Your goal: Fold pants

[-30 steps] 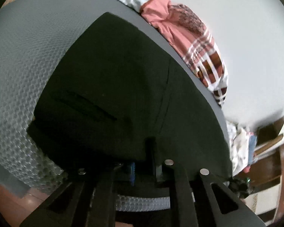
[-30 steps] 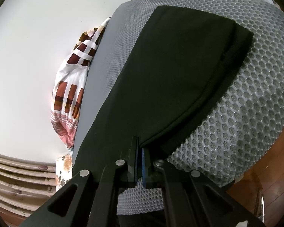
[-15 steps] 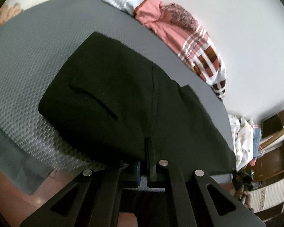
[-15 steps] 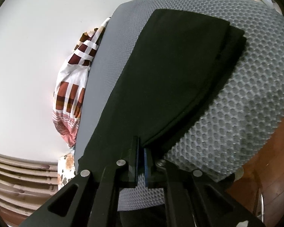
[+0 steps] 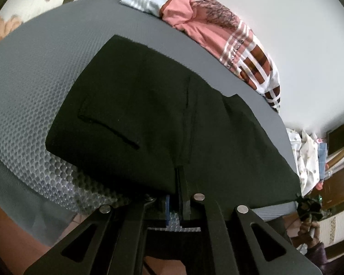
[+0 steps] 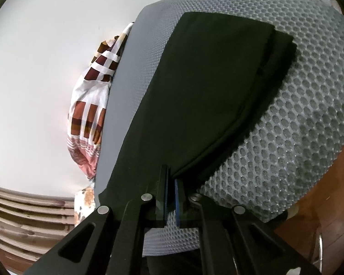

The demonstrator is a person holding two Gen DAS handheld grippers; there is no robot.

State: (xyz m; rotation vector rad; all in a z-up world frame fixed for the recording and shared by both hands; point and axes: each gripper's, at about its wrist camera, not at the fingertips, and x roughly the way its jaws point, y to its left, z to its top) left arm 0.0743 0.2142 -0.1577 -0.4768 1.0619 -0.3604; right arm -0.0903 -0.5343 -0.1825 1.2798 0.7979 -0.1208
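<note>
Black pants [image 5: 153, 119] lie on a grey mesh mattress [image 5: 34, 73], waist end with a back pocket in the left wrist view, legs in the right wrist view [image 6: 208, 87]. One leg lies folded over the other, edges offset. My left gripper [image 5: 177, 190] is shut on the near edge of the pants by the centre seam. My right gripper [image 6: 170, 183] is shut on the near edge of the top leg layer.
A pink and brown striped cloth [image 5: 231, 43] lies at the mattress's far edge against the white wall; it also shows in the right wrist view [image 6: 91, 114]. Floral bedding [image 5: 34, 4] is far left. Wooden furniture and piled clothes [image 5: 314, 155] stand right. Brown floor [image 6: 321, 206] lies below.
Both grippers have pulled back toward the mattress's near edge with the pants in hold. More of the pants and mattress now shows, and the top leg layer has shifted over the lower one.
</note>
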